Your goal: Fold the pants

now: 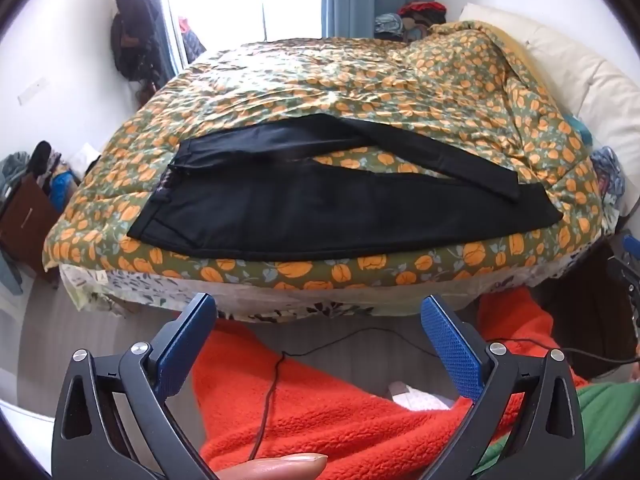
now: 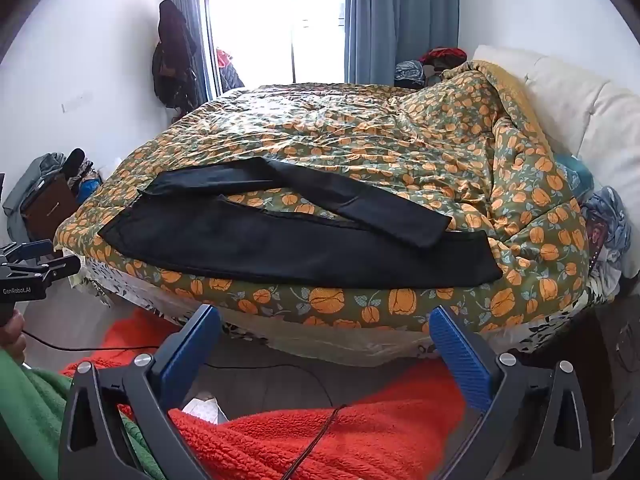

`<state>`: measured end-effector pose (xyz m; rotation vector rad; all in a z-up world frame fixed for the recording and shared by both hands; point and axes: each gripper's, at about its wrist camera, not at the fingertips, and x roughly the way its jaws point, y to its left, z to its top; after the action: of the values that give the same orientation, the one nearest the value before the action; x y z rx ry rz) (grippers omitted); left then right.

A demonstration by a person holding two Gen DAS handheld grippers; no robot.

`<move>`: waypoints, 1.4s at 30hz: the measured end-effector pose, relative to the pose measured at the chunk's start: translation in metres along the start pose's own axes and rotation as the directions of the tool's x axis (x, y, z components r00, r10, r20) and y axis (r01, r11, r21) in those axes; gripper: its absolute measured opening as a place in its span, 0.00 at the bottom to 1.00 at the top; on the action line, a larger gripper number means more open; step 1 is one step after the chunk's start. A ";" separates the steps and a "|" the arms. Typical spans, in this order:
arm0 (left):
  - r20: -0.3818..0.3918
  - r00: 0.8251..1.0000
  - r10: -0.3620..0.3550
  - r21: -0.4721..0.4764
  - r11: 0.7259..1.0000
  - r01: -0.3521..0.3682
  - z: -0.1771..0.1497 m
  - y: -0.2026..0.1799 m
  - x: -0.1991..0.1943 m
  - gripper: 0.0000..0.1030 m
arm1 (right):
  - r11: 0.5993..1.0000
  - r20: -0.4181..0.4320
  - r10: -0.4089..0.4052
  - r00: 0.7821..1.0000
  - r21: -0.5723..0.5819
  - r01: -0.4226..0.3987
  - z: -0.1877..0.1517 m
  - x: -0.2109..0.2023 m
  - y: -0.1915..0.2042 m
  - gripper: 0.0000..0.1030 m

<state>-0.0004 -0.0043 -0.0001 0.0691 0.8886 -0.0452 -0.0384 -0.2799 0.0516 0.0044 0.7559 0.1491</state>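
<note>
The black pants are lying spread across the near side of the bed, on top of a floral quilt printed with orange flowers on olive green. The waistband is sitting toward the left end, and the two legs are running off to the right. The near leg is lying fairly flat along the bed's front edge, while the far leg is slanting down across it so that its cuff is resting on the near leg close to the hem, with a wedge of quilt showing between the two.

The left tongs are hanging below the bed's edge, well apart from the pants, with the blue pads spread wide and gripping nothing. The right tongs are sitting likewise low before the mattress, jaws standing wide apart and empty. In the right wrist view the left tongs are also showing at the far left, level with the bed's corner.

An orange fleece is filling the space beneath both tools, with a black cable trailing over it. A cream headboard is rising at the right, and blue curtains are framing a bright window behind the bed.
</note>
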 end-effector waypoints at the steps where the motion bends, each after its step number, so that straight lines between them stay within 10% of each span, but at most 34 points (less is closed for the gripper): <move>1: 0.002 1.000 -0.003 0.005 1.000 0.003 0.000 -0.002 -0.001 0.99 | 1.000 -0.003 -0.001 1.000 -0.005 0.001 0.000 0.000 0.000 1.00; 42: -0.027 0.999 -0.041 -0.064 0.997 0.039 0.023 0.003 0.027 0.99 | 0.999 -0.035 -0.028 0.999 0.031 0.029 0.006 0.033 -0.006 1.00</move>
<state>0.0351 -0.0034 -0.0064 -0.0073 0.9195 -0.0532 -0.0100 -0.2808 0.0336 0.0206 0.7924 0.1104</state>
